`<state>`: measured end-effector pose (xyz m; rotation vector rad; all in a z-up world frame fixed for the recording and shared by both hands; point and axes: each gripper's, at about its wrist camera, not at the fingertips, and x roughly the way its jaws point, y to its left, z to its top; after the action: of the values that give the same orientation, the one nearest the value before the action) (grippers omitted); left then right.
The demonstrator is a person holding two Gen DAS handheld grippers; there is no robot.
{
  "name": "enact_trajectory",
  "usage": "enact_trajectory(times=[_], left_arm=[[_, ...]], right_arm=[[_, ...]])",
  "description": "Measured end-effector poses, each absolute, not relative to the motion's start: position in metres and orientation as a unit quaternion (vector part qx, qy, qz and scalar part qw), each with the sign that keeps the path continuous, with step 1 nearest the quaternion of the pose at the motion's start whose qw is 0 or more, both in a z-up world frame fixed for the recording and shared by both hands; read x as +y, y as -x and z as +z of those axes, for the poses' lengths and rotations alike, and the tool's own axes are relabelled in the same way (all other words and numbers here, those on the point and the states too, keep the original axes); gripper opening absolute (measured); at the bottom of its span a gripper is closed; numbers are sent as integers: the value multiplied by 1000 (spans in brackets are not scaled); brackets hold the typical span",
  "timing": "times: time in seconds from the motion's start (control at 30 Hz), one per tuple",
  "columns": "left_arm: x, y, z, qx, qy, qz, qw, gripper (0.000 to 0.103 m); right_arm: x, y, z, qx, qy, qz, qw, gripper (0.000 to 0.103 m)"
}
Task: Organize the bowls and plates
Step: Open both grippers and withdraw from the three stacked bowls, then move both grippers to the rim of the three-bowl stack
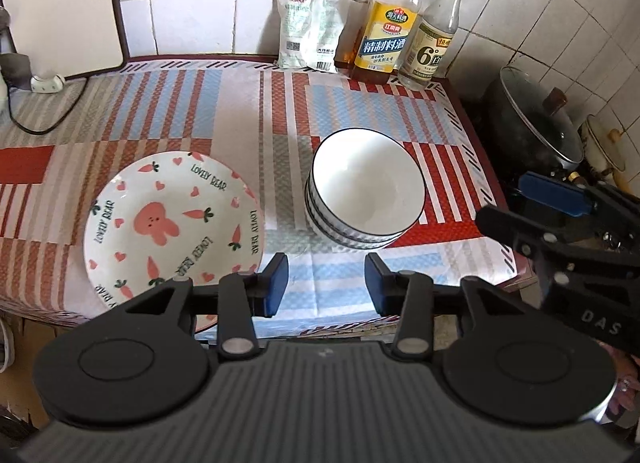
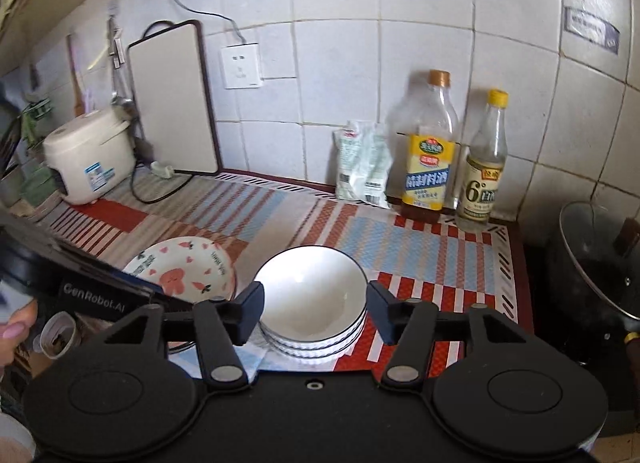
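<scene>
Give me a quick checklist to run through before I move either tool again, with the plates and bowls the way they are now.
1. Left tool empty: ok, fingers apart with nothing between them.
2. Right tool empty: ok, fingers apart, above the bowls and not touching them.
3. Bowl stack nested and level: ok, three rims sit evenly.
4. Rabbit plate flat on the mat: ok, lying beside the bowls and apart from them.
5. More plates under the rabbit plate: cannot tell from either view.
6. Bottles clear of the dishes: ok, standing back at the wall.
</scene>
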<state>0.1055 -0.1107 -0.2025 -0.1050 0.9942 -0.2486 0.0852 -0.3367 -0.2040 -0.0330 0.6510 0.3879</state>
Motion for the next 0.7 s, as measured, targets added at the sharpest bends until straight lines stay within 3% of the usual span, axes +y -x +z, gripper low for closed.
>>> enact_trajectory(times=[0.27, 0.53, 0.7], left_arm=[[-103, -87, -202, 450, 73, -114, 883, 51], [-108, -75, -216, 374, 41, -124, 918, 54], [-107, -78, -229, 365, 51, -133, 920, 58]], right_arm=[[-342, -61, -208, 340, 3, 192, 921, 73], [-352, -51, -234, 337, -27, 173, 925, 75], [-353, -54, -260, 343, -38, 165, 924, 75]])
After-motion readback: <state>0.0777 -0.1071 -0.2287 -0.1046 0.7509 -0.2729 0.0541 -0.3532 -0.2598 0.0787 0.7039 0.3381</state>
